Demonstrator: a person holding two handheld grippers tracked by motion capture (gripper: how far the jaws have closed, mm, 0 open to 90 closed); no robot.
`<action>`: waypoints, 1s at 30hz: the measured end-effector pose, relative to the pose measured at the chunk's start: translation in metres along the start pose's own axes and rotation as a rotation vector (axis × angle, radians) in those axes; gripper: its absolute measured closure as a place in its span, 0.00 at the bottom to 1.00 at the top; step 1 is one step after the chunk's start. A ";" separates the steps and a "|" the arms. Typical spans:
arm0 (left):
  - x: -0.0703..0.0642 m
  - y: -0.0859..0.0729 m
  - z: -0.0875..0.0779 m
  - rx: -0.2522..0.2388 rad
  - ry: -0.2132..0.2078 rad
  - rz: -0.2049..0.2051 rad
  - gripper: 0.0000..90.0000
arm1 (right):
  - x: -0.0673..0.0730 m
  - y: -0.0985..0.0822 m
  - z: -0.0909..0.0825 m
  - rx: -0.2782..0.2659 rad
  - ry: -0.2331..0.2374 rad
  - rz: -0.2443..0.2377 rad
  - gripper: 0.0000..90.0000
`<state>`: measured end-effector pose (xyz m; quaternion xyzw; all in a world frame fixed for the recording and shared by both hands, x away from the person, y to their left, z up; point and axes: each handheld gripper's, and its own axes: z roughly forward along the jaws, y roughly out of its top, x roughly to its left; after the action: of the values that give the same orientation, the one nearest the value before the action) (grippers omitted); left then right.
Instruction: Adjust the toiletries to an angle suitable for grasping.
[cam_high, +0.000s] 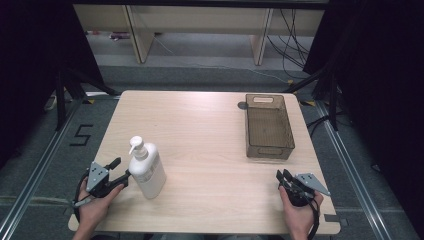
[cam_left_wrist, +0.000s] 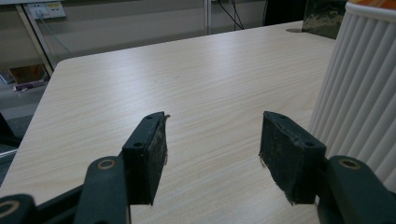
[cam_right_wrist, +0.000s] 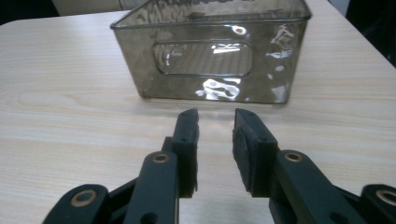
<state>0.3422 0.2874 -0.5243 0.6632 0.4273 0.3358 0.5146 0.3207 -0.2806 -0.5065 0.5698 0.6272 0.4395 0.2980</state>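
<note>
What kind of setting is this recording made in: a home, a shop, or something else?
Most likely a lab or recording workspace, not a home: a bare wooden table stands between black curtains, loose cables trail over the grey floor behind, and a floor marking "5" sits beside it.

Lab: black curtains (cam_high: 30, 75), floor rails (cam_high: 355, 175), loose cables (cam_high: 292, 45)

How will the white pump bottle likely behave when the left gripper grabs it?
The pump bottle stands tall on a narrow base, so a sideways nudge may tip it. Its ribbed wall should help the fingers hold, and it probably flexes slightly if plastic. How heavy it is cannot be told.
</note>
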 end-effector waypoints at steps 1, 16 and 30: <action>0.000 0.000 -0.001 -0.005 -0.006 -0.002 0.48 | 0.001 0.000 0.002 -0.018 0.013 -0.011 0.81; -0.045 0.046 -0.076 -0.091 -0.250 0.038 1.00 | 0.022 -0.001 0.002 0.017 0.081 -0.049 0.92; -0.080 0.063 -0.061 -0.049 -0.307 0.099 0.99 | 0.043 0.005 0.003 0.025 0.097 -0.063 0.91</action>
<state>0.2692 0.2323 -0.4489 0.7142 0.3021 0.2657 0.5728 0.3179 -0.2379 -0.4976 0.5315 0.6641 0.4490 0.2737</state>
